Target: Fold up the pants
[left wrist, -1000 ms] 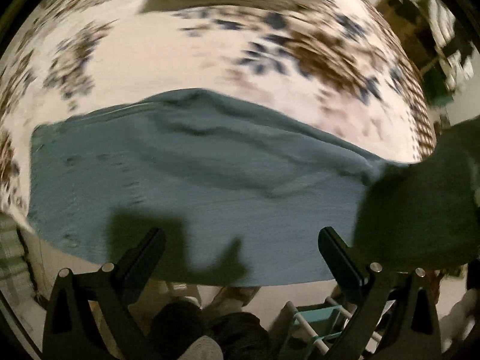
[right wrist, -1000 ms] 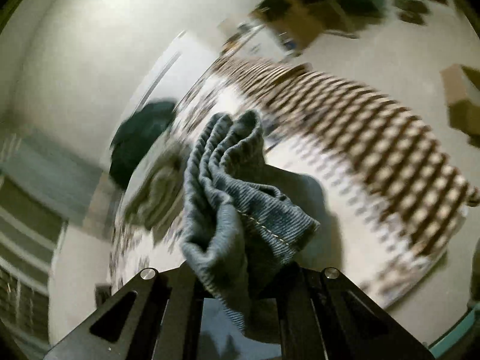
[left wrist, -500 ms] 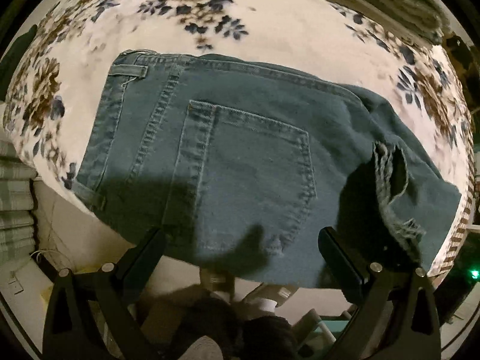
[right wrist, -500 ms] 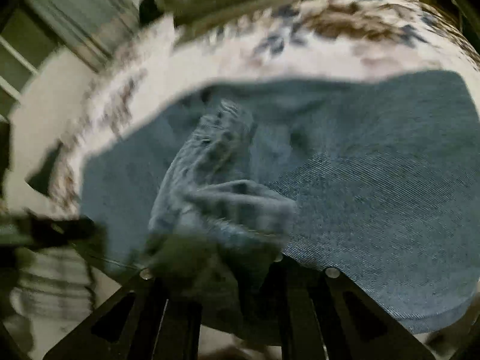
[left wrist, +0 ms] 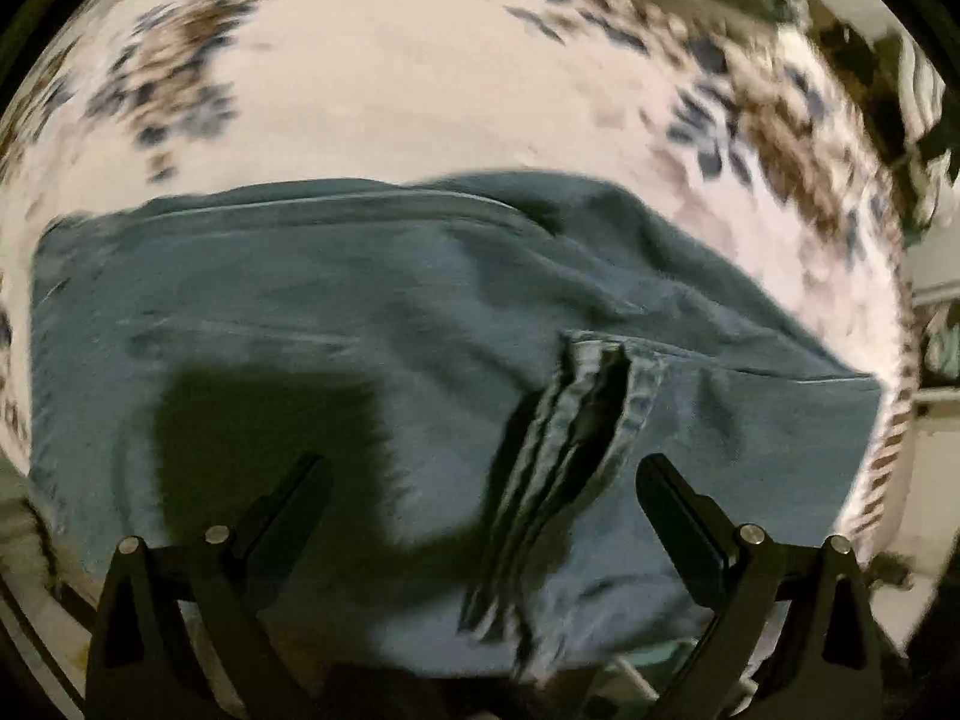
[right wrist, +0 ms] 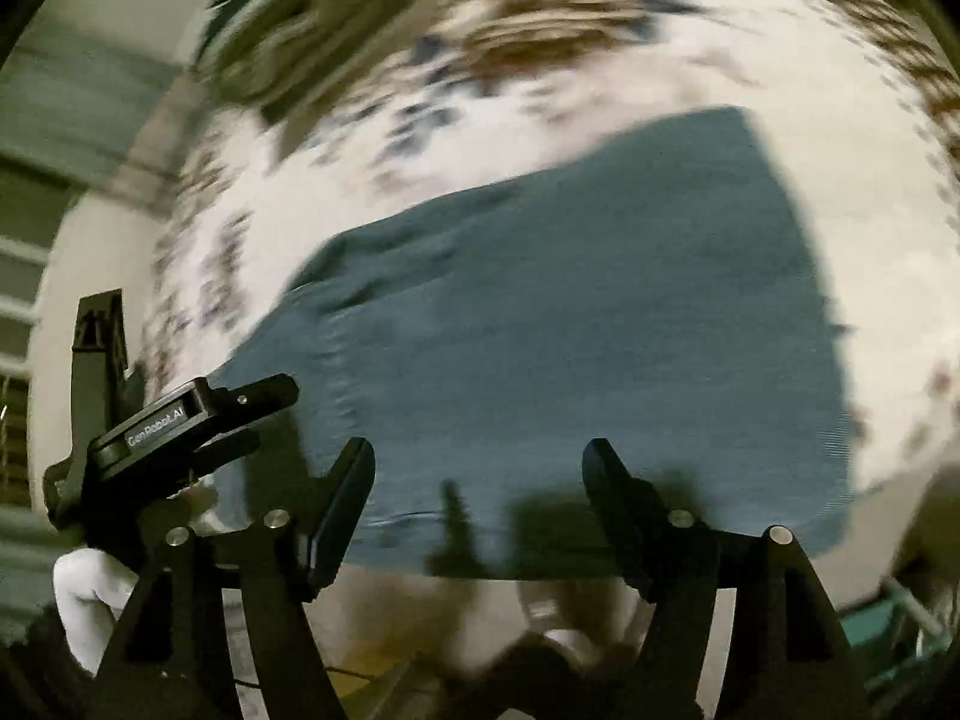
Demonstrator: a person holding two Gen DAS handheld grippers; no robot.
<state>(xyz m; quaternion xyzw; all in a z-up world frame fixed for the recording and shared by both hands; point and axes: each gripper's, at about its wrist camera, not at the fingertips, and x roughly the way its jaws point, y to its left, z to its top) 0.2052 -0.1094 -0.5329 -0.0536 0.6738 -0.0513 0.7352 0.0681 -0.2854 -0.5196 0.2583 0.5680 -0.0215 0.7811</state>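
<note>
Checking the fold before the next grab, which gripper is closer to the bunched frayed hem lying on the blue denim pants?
Left. The left gripper hovers open right at the bunched frayed hem on the blue denim pants; the right gripper, also open, shows only flat denim.

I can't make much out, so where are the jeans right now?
The jeans lie spread on the floral bedspread, filling the middle of both views, just ahead of each open tool.
</note>
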